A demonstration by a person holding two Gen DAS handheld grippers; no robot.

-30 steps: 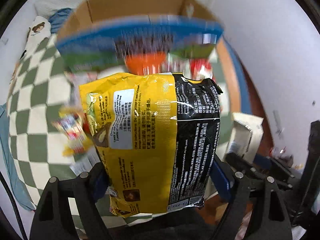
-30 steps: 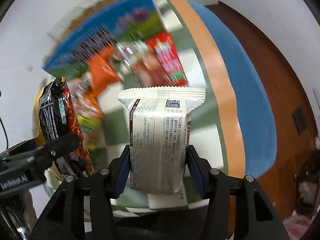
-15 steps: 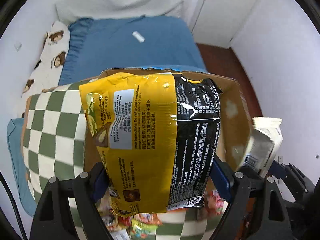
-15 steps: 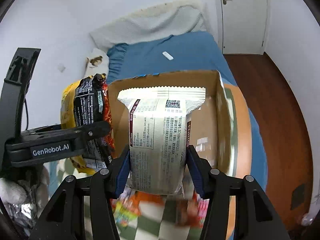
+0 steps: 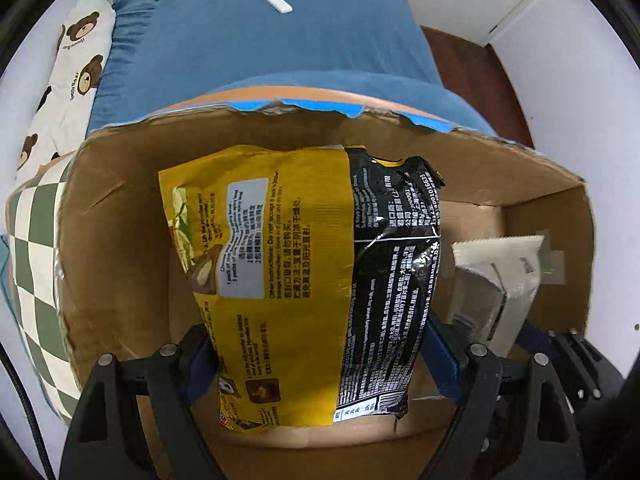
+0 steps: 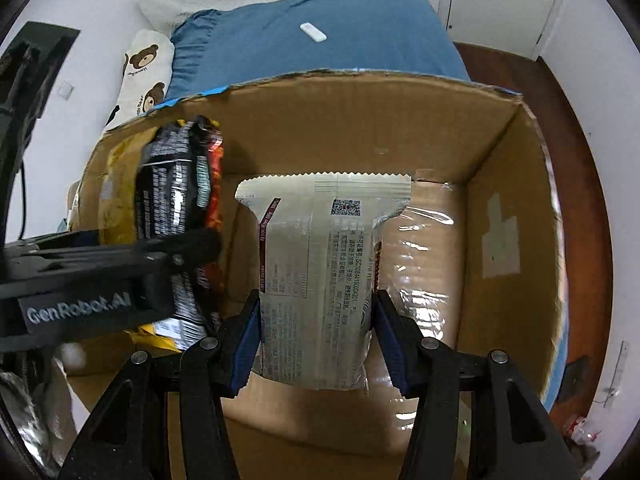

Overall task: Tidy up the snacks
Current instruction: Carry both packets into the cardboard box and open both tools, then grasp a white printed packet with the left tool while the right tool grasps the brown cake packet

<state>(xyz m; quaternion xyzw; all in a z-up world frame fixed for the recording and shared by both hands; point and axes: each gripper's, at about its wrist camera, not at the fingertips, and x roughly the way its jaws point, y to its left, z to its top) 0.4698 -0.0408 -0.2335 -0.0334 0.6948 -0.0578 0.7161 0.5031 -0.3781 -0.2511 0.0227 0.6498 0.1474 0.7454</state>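
A yellow and black noodle packet (image 5: pixel 312 280) is clamped between the closed left gripper (image 5: pixel 320 354), and a white snack packet (image 6: pixel 320 280) between the closed right gripper (image 6: pixel 316 340); both are held inside the cardboard box (image 6: pixel 512 208).

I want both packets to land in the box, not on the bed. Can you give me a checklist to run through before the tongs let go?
1. Left tongs grip the yellow-and-black packet: ok.
2. Right tongs grip the white packet: ok.
3. Both packets are framed by the cardboard box walls: ok.
4. Packets apart, not touching each other: ok.
5. Box floor under the packets free of other snacks: cannot tell, packets hide part of it.
6. Packets low enough to drop gently: cannot tell.
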